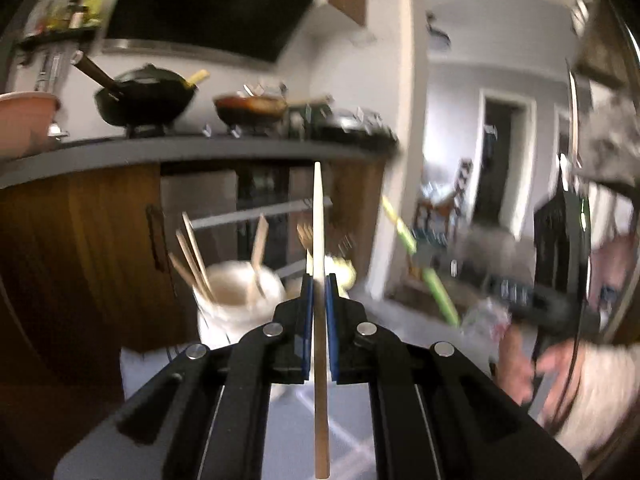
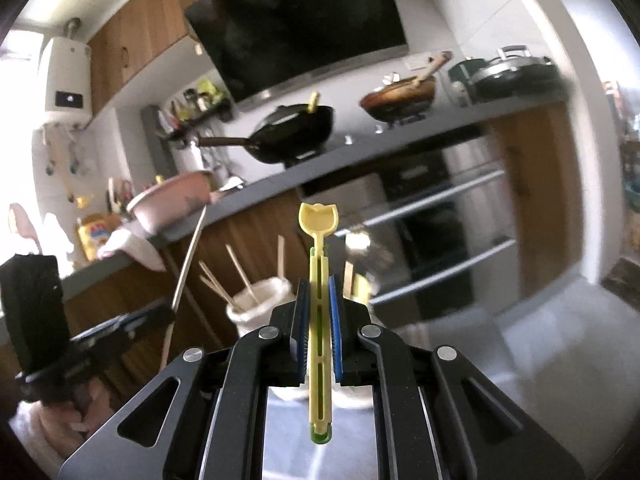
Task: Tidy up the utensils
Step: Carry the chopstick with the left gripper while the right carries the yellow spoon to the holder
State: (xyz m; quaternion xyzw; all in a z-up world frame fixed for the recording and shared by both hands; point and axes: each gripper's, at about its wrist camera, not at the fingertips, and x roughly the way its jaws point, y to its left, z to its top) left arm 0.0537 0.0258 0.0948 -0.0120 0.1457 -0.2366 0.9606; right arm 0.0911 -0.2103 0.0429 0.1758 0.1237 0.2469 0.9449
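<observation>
— Over on the left, what's the left gripper [image 1: 319, 280] got?
— Clamped tight on a pale wooden stick [image 1: 319, 216], upright between the blue pads [image 1: 306, 304], well above the white utensil holder [image 1: 240, 300] with more sticks in it.
— And behind?
— Far worktop [image 1: 192, 152], black wok [image 1: 146, 98], all blurred.
— Moving right?
— Right gripper [image 2: 319, 300] is closed on a yellow-green plastic utensil [image 2: 319, 320], its scoop end pointing up. Same holder [image 2: 260, 300] sits just beyond, slightly left.
</observation>
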